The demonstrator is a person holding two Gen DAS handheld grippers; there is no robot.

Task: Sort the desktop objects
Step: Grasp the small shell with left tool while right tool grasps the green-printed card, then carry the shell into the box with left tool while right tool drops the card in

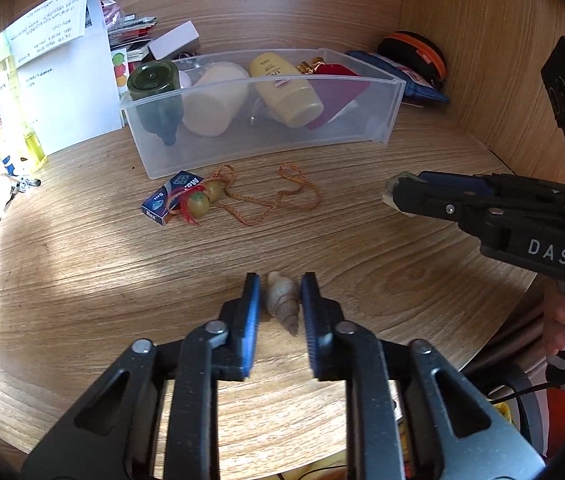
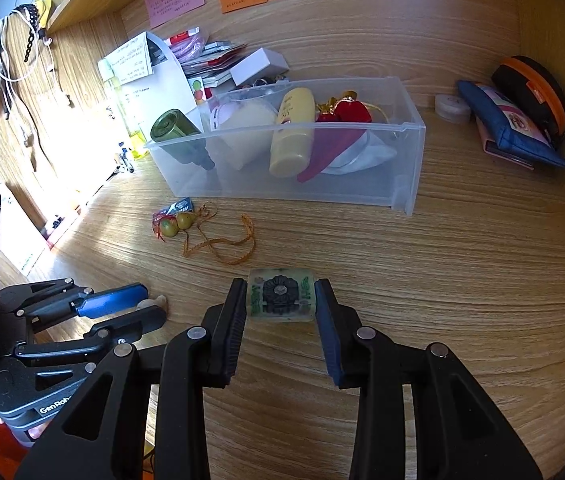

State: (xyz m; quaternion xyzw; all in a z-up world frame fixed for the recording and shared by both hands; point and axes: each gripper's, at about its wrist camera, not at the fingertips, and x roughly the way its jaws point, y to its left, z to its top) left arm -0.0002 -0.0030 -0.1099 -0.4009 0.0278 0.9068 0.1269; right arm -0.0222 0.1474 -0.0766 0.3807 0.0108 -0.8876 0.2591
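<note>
My left gripper (image 1: 281, 300) has its blue pads closed against a beige spiral seashell (image 1: 282, 300) on the wooden desk; the shell also shows in the right wrist view (image 2: 154, 303) between the left gripper's fingers (image 2: 114, 300). My right gripper (image 2: 281, 300) is shut on a small translucent green block with a dark flower disc (image 2: 281, 295), held just above the desk. In the left wrist view the right gripper (image 1: 396, 196) is at the right with that block at its tips. A clear plastic bin (image 1: 382, 92) (image 2: 410, 136) stands behind.
The bin holds a green bottle (image 2: 178, 132), a cream roll (image 2: 246, 132), a yellow lotion bottle (image 2: 292, 132) and a red pouch (image 2: 346, 114). On the desk lie a small blue box (image 1: 170, 200) and a gourd charm on orange cord (image 2: 186, 224). Pouches (image 2: 514, 128) lie at the back right.
</note>
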